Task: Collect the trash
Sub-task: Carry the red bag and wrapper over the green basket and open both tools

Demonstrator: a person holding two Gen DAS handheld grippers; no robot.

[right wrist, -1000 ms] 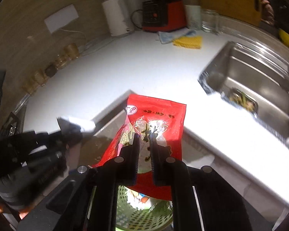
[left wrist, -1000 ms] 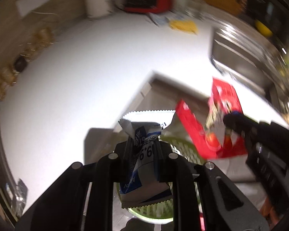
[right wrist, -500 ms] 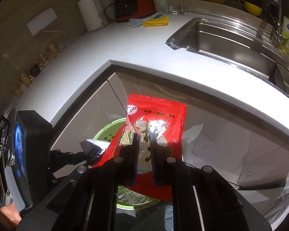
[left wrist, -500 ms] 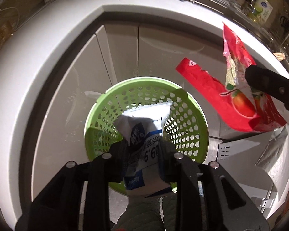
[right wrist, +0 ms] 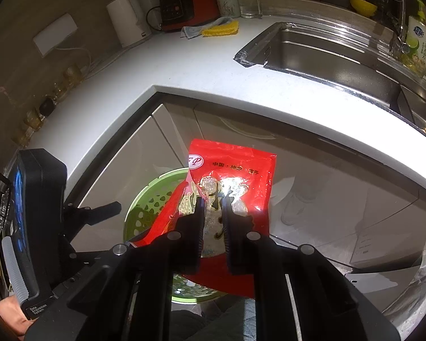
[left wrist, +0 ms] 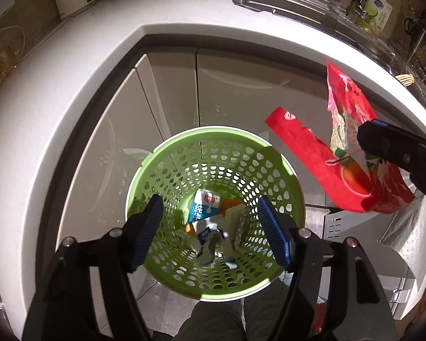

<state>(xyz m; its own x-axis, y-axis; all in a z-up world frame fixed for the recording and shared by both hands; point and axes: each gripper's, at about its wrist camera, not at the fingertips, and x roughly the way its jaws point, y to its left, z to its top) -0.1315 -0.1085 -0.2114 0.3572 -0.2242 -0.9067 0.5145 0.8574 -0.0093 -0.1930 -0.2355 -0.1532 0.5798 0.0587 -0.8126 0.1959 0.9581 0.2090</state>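
We look down into a green perforated basket standing on the floor in front of pale cabinet doors, below the curved edge of a white countertop. Our left gripper hangs over the basket's mouth with its two blue-padded fingers spread wide and nothing between them. At the bottom of the basket lies a small blue-and-white wrapper among other scraps; one crumpled silvery piece is blurred, and we cannot make out what the rest are.

Our right gripper is clamped on a red snack bag, pinching it near the middle. The bag stands upright above the basket's right side and hides most of the basket in the right wrist view; only a slice of green rim shows. Its lower edge is cut off behind the fingers.

On the counter beyond we see a steel sink, a white kettle, a red appliance and a yellow cloth.
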